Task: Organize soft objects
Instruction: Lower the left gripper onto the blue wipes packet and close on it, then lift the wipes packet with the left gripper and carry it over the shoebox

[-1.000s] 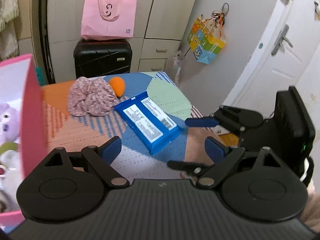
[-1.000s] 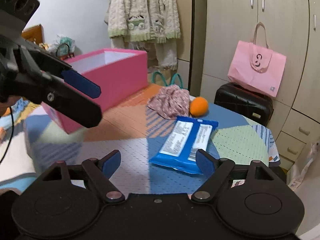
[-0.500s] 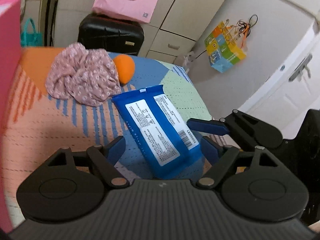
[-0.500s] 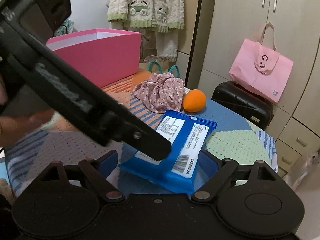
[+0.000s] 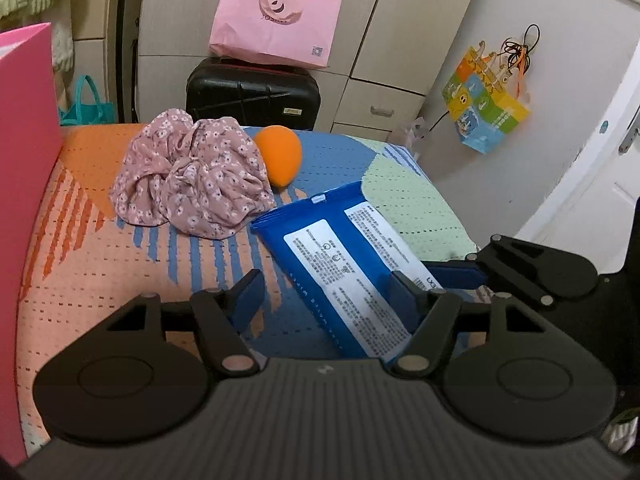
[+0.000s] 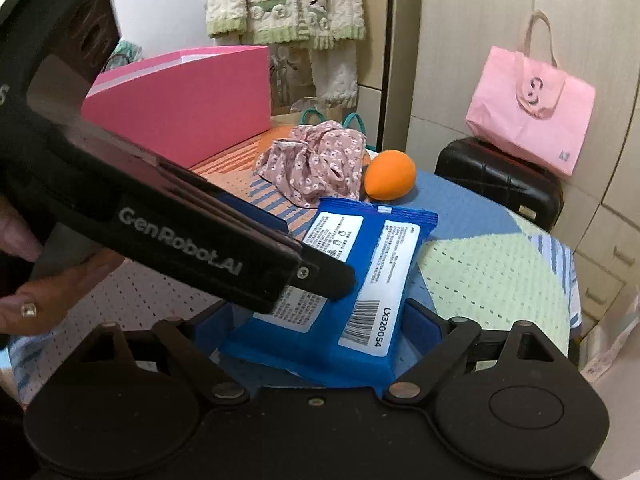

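The table (image 5: 100,248) carries a patterned cloth of orange, blue and pale green, and the blue wipes pack (image 5: 348,256) lies on it; all places here are told from this pack. The pink box (image 6: 180,100) stands on the table far to the left of the pack and behind it. Behind the pack and off the table, a black suitcase (image 5: 252,94) stands with a pink bag (image 5: 276,20) on top. The floral cloth (image 5: 192,176) is bunched up just behind the pack's far left corner, very near it. The orange ball (image 5: 280,156) lies right beside this cloth, behind the pack.

The left gripper (image 5: 324,296) has its jaws wide open: one finger (image 5: 404,300) rests over the near part of the pack, the other stands to the left of it, over the cloth. The right gripper (image 6: 320,320) also has its jaws wide open, and the near end of the pack lies between its two fingers. Neither gripper has closed on the pack.
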